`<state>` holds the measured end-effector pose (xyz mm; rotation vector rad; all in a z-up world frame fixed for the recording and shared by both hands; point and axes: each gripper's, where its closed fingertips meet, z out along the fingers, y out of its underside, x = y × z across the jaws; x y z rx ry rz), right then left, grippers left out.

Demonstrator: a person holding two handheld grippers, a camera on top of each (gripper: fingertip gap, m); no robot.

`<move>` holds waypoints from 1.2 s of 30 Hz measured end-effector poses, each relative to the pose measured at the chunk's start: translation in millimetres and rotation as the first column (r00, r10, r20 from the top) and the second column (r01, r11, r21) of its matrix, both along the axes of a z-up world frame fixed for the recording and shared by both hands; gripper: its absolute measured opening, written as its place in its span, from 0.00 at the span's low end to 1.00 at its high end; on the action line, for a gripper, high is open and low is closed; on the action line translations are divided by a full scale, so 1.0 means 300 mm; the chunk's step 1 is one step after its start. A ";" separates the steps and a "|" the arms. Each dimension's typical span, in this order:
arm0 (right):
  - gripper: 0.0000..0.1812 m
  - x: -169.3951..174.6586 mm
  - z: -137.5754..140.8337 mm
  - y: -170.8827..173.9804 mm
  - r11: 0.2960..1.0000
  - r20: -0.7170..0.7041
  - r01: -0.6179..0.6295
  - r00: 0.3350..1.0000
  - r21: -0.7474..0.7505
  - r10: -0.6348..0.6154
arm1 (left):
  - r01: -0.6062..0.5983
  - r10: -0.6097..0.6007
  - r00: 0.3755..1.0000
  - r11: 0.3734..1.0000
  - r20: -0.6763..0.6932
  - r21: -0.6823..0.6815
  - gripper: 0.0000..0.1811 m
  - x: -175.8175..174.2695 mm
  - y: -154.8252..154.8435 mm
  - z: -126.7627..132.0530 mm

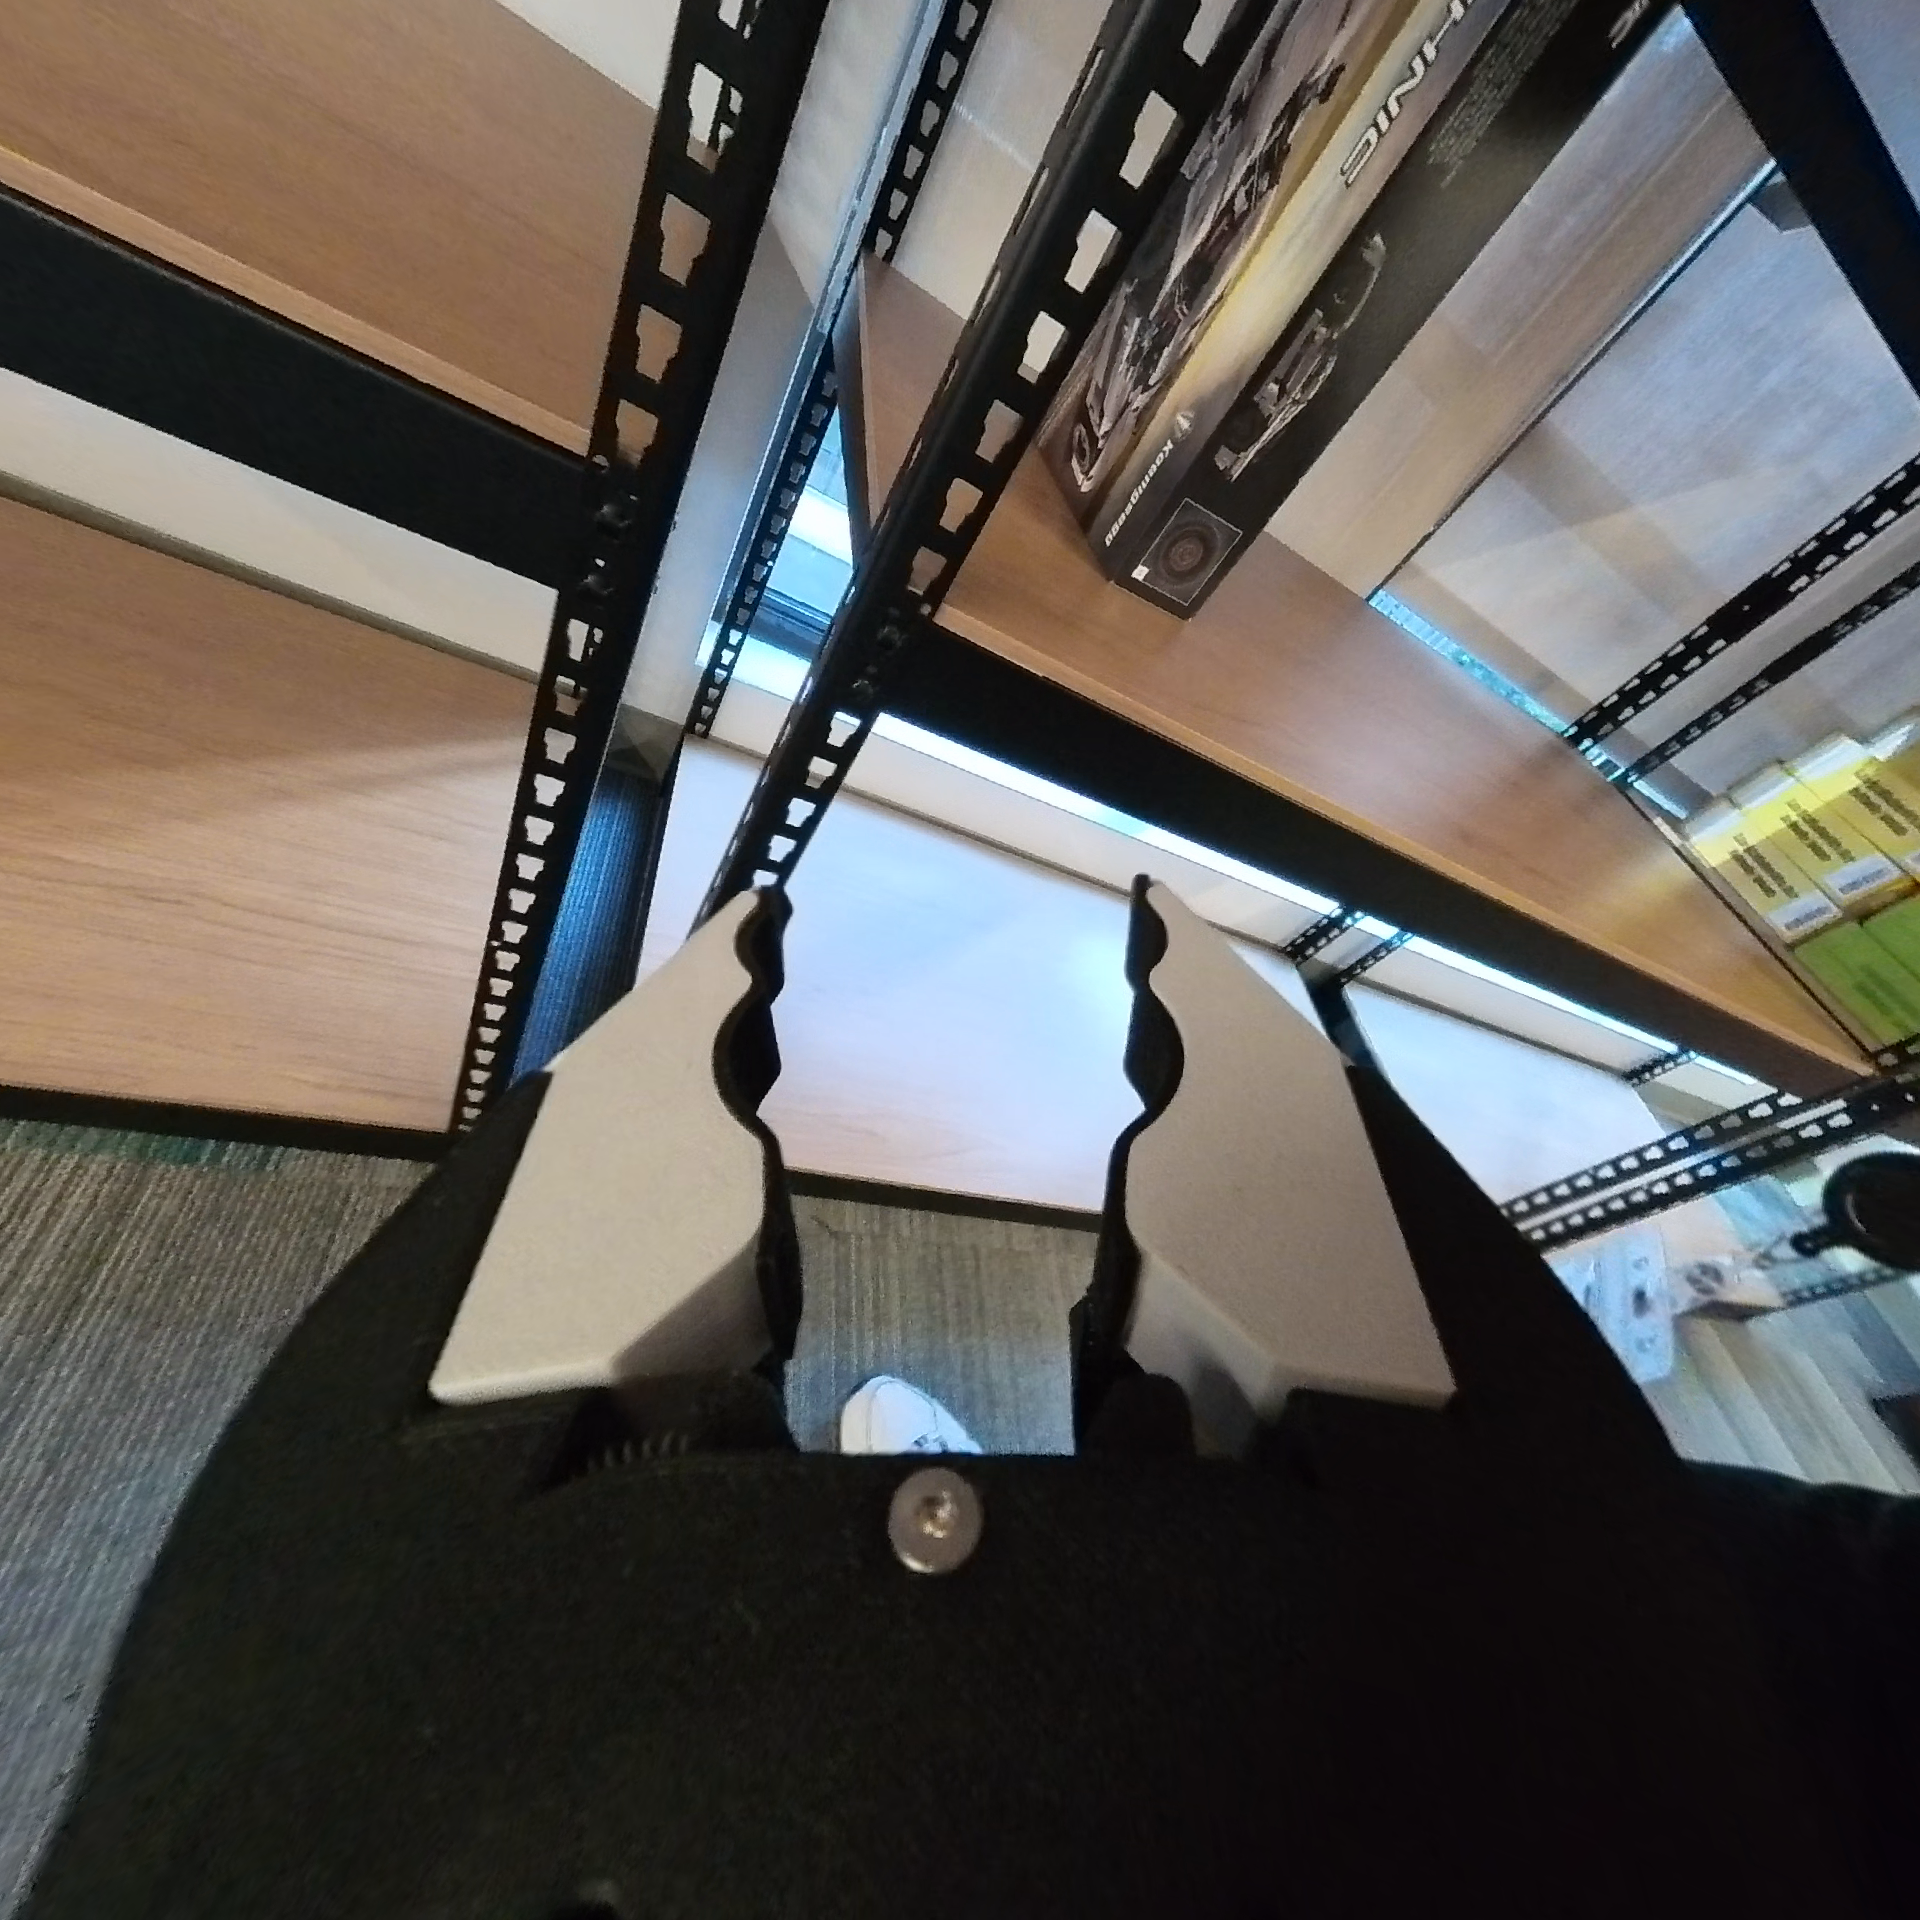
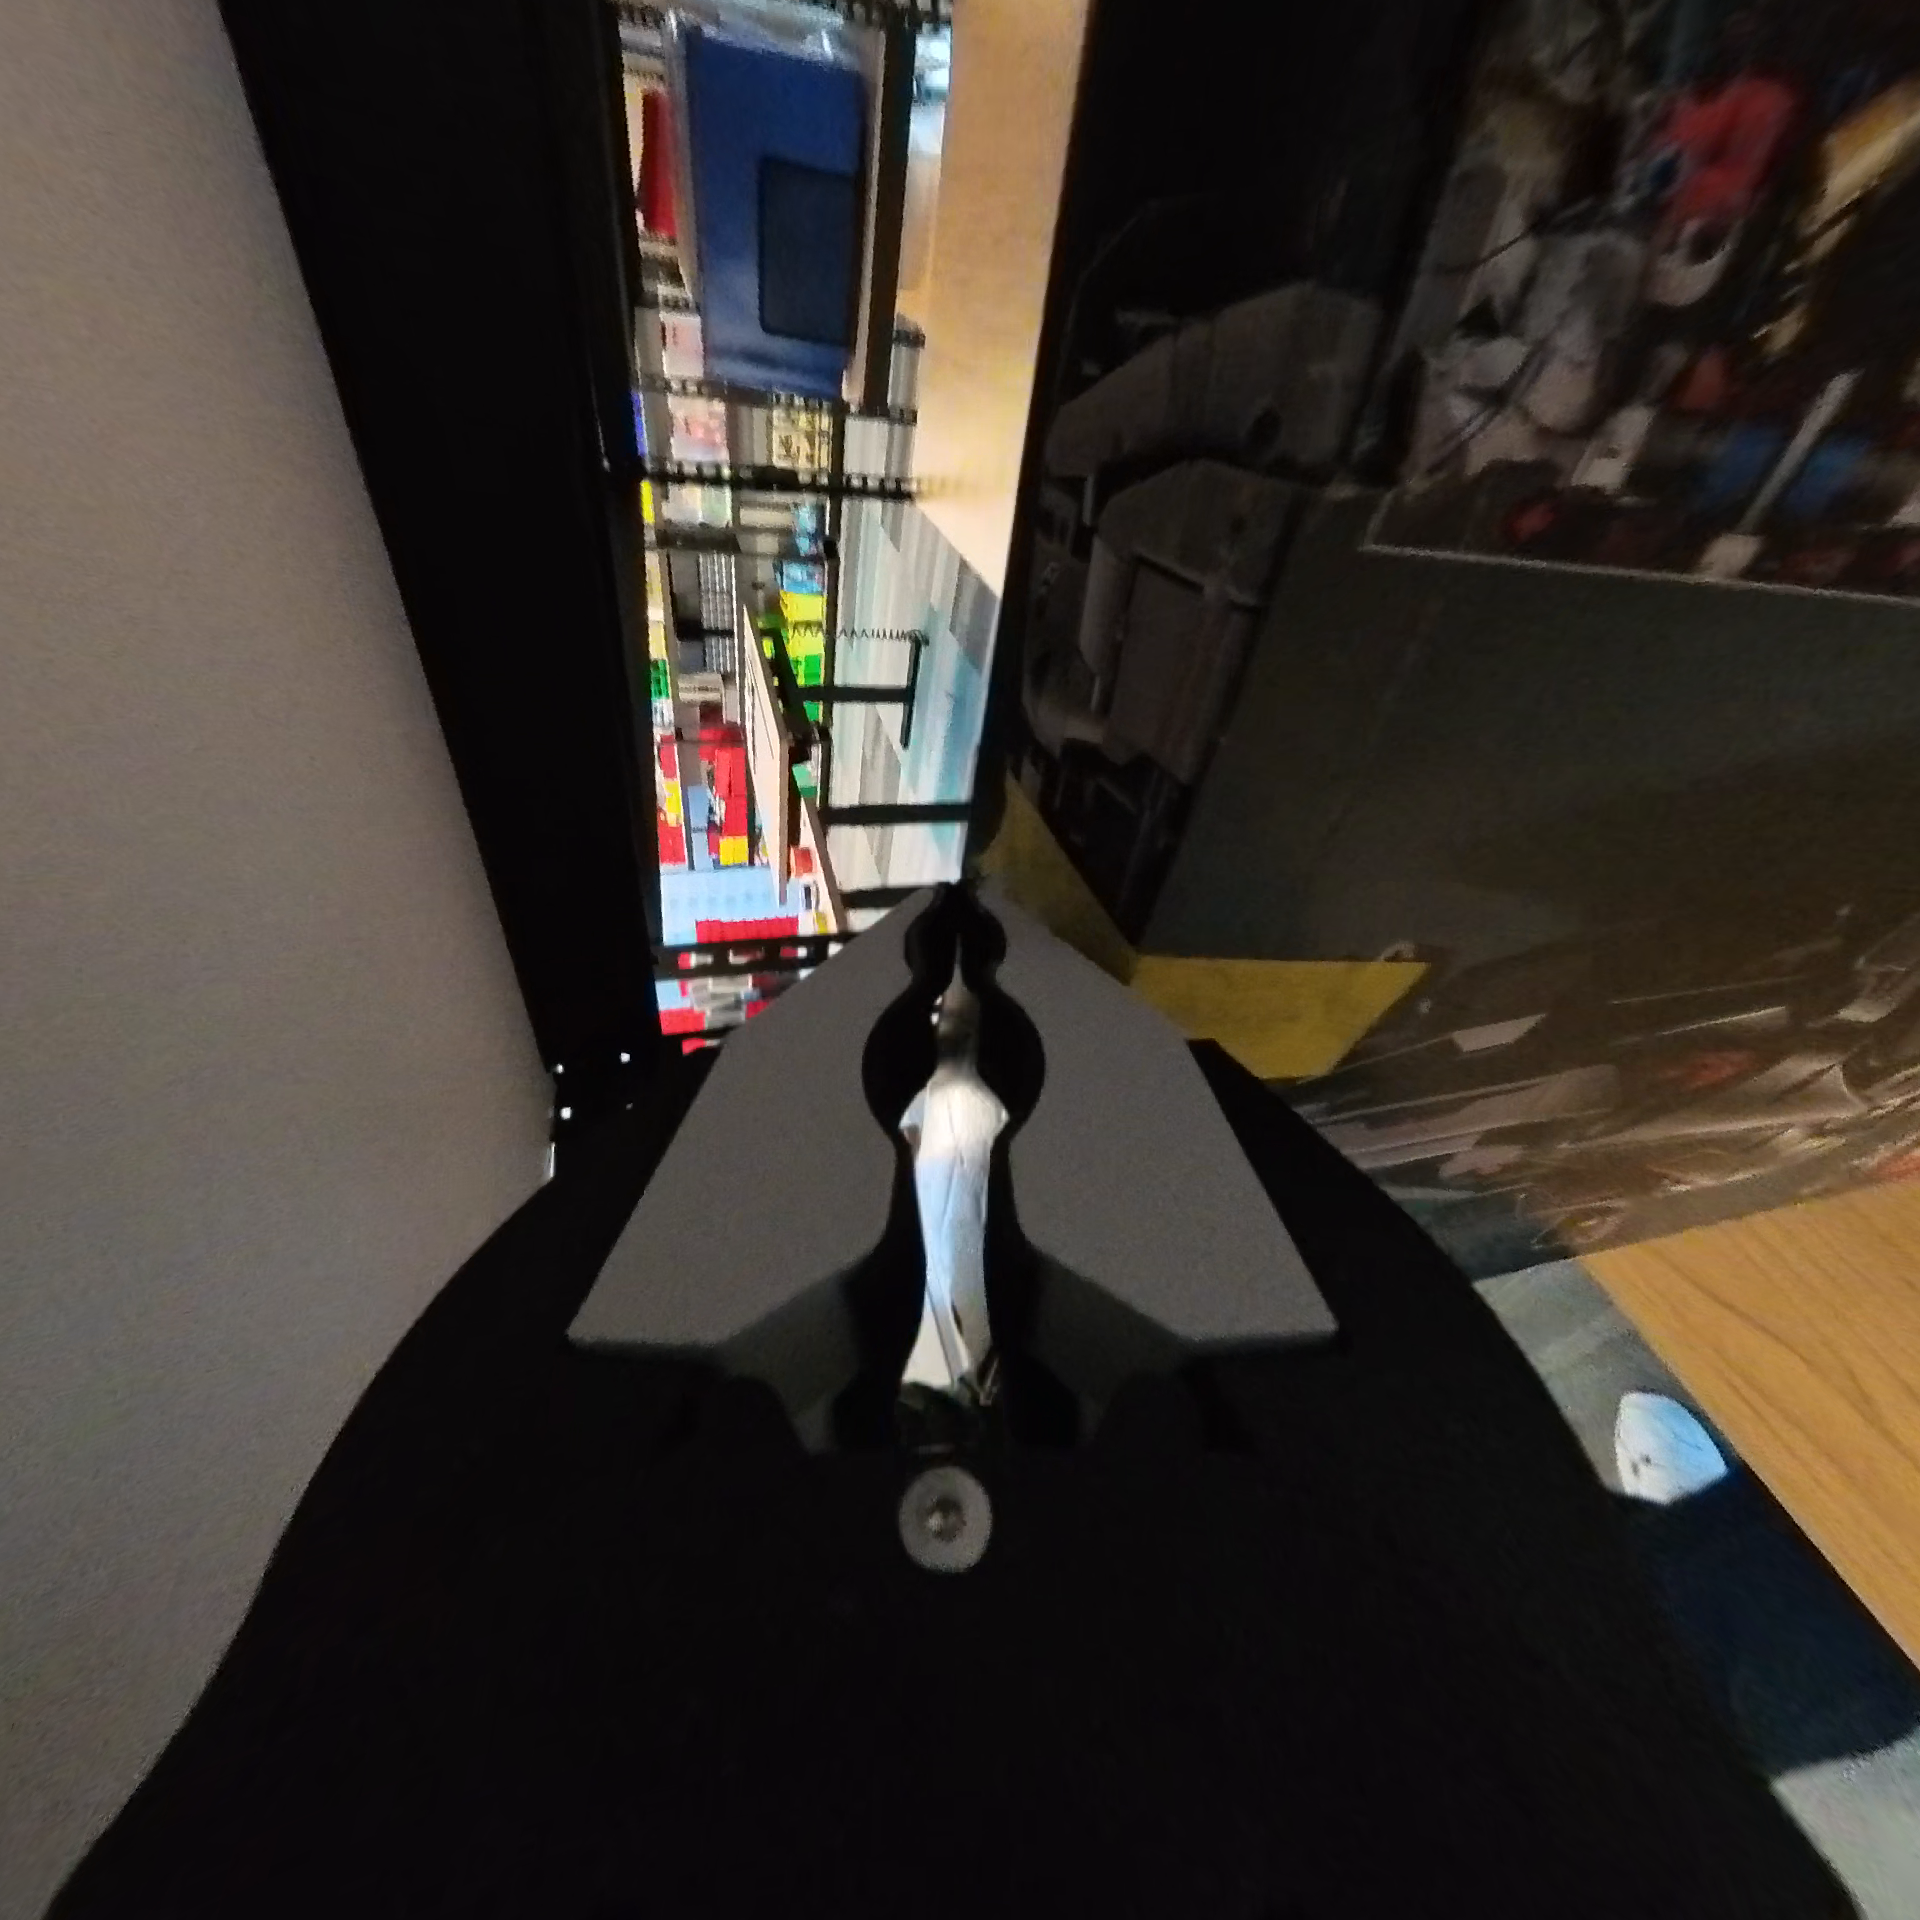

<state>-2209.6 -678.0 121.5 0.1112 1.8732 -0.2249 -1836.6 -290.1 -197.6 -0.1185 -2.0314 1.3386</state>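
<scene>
Left gripper (image 1: 951, 904): jaws spread wide, nothing between them and nothing touching either finger. Ahead of the jaws and up to their left stood a black slotted upright (image 1: 613, 540) carrying wooden shelves (image 1: 1299, 717). A dark printed box (image 1: 1195, 364) stood on the shelf well beyond the jaws, up and to their right, untouched. Yellow and green cartons (image 1: 1829, 883) sat far off to the right. Below the jaws, near their base, a white shoe (image 1: 904, 1418) showed on grey carpet (image 1: 208, 1299).

Right gripper (image 2: 961, 904): jaws pressed together at the tips. A white crinkled strip (image 2: 956, 1174) showed in the slot behind the tips; could not tell whether it was pinched or only seen through the gap. A large dark box (image 2: 1507, 727) lay close on the right of the jaws, on a wooden board (image 2: 1766, 1403); no contact was visible. So far: neither box was gripped and both were on their shelves.

View differences: only the left view gave the rack structure and the open, unloaded jaws. Only the right view gave the closed jaws, the box artwork at close range, a pale panel (image 2: 156, 727) to the left, and blurred coloured stock (image 2: 727, 810) far ahead between the panel and the box. Whether the two boxes were the same one could not be told.
</scene>
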 end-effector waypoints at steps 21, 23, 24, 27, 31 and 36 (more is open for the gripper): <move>0.00 0.083 -0.007 -0.056 0.998 -0.122 -0.041 0.992 -0.050 0.035 | -0.030 0.030 0.999 1.000 -0.018 0.009 0.36 0.019 -0.016 -0.005; 0.00 0.089 -0.009 -0.056 0.997 -0.124 -0.057 0.991 -0.057 0.049 | -0.028 0.029 0.999 1.000 -0.019 0.008 0.36 0.016 -0.018 -0.004; 0.00 0.097 -0.008 -0.045 0.996 -0.100 -0.073 0.993 -0.041 0.069 | -0.028 0.028 0.999 1.000 -0.019 0.007 0.36 0.014 -0.019 -0.003; 0.00 0.083 -0.009 0.004 0.990 -0.089 -0.138 0.987 -0.018 0.136 | -0.029 0.030 0.999 1.000 -0.012 0.005 0.36 0.016 -0.017 -0.003; 0.00 -0.012 -0.014 -0.022 0.996 -0.158 -0.066 0.986 -0.063 0.056 | -0.041 0.041 0.999 0.999 -0.021 0.006 0.36 0.027 -0.017 0.001; 0.00 -0.092 -0.016 0.024 0.998 -0.085 -0.051 0.995 -0.025 0.048 | -0.043 0.043 0.999 0.999 -0.015 0.001 0.36 0.031 -0.021 0.009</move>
